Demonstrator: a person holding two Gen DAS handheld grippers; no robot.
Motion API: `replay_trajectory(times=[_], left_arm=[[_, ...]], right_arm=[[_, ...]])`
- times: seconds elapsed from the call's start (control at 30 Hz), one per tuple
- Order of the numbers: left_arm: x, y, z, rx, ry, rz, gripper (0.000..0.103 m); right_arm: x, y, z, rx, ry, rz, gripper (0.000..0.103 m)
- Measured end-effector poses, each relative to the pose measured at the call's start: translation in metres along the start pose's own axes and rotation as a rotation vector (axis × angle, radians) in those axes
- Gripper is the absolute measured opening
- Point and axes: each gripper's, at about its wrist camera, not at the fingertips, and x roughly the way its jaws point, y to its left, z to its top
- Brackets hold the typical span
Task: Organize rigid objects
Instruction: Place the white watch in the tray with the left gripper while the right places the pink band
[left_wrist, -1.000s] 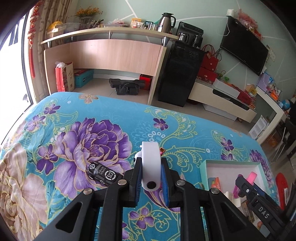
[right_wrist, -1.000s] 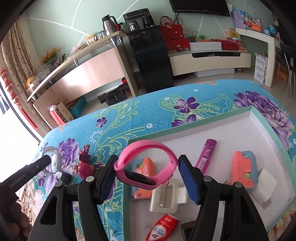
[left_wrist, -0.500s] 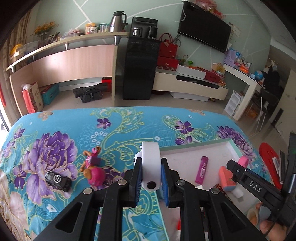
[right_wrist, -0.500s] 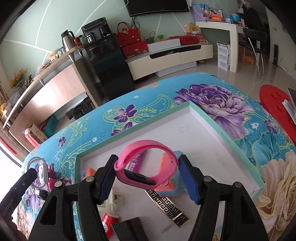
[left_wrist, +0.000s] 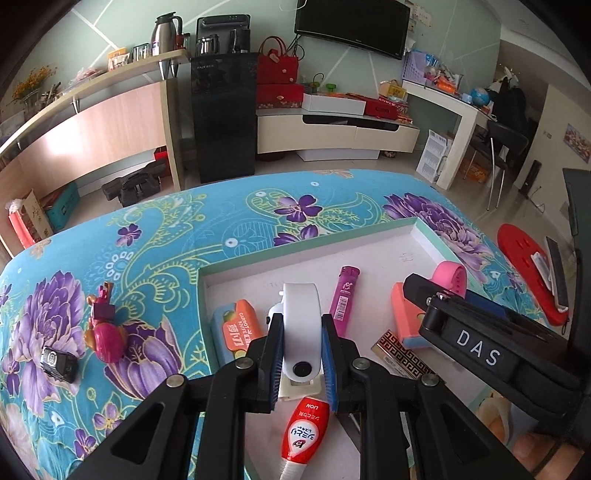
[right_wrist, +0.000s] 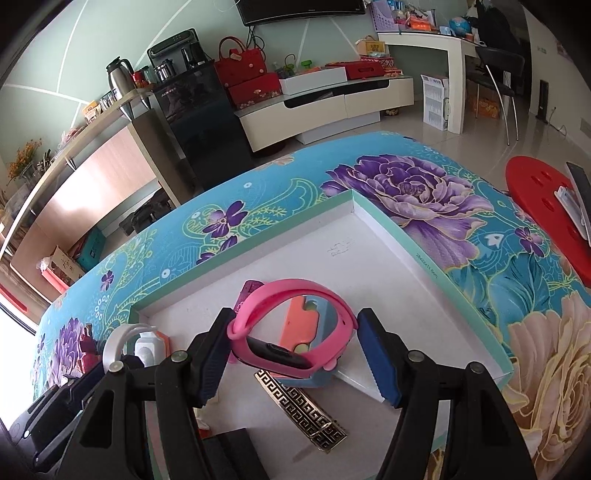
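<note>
Left wrist view: my left gripper (left_wrist: 302, 354) squeezes the white band (left_wrist: 300, 328) over the box (left_wrist: 310, 245); my right gripper (right_wrist: 295, 354) grips the pink band (right_wrist: 291, 328). Toy car (left_wrist: 58, 363) and figure (left_wrist: 107, 332) wait outside the box's left edge.

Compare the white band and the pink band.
The white band is plain white, while the pink band is pink with a dark screen. The left gripper pinches the white band flat across its width. The right gripper spans the pink band's open loop, jaws wide apart. Both are wristbands held above the tray.
</note>
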Motion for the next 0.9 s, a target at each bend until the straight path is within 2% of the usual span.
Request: replay_trajectory(times=[0.37, 0.43, 0.47, 0.5, 0.57, 0.6, 0.77, 0.9], left_arm=[[0.01, -0.006, -0.003, 0.018, 0.012, 0.012, 0.021], [0.01, -0.006, -0.003, 0.02, 0.016, 0.012, 0.024], [0.01, -0.006, -0.003, 0.018, 0.018, 0.01, 0.03], [0.01, -0.006, -0.002, 0.016, 0.019, 0.011, 0.041], [0.007, -0.004, -0.002, 0.013, 0.009, 0.022, 0.053], [0.005, -0.004, -0.001, 0.014, 0.003, 0.027, 0.053], [-0.002, 0.003, 0.001, 0.005, -0.008, 0.035, 0.054], [-0.008, 0.011, 0.004, -0.012, -0.023, 0.056, 0.06]], right_arm=[[-0.001, 0.003, 0.001, -0.017, 0.007, 0.006, 0.07], [-0.001, 0.004, 0.001, -0.019, 0.009, 0.012, 0.07], [-0.001, 0.005, 0.001, -0.023, 0.009, 0.011, 0.07], [-0.002, 0.006, 0.001, -0.028, 0.006, 0.01, 0.07], [-0.003, 0.007, 0.001, -0.037, -0.002, 0.008, 0.072], [-0.004, 0.008, 0.002, -0.037, -0.006, 0.011, 0.075], [-0.01, 0.008, 0.003, -0.036, -0.025, 0.022, 0.075], [-0.014, 0.01, 0.004, -0.04, -0.04, 0.017, 0.075]])
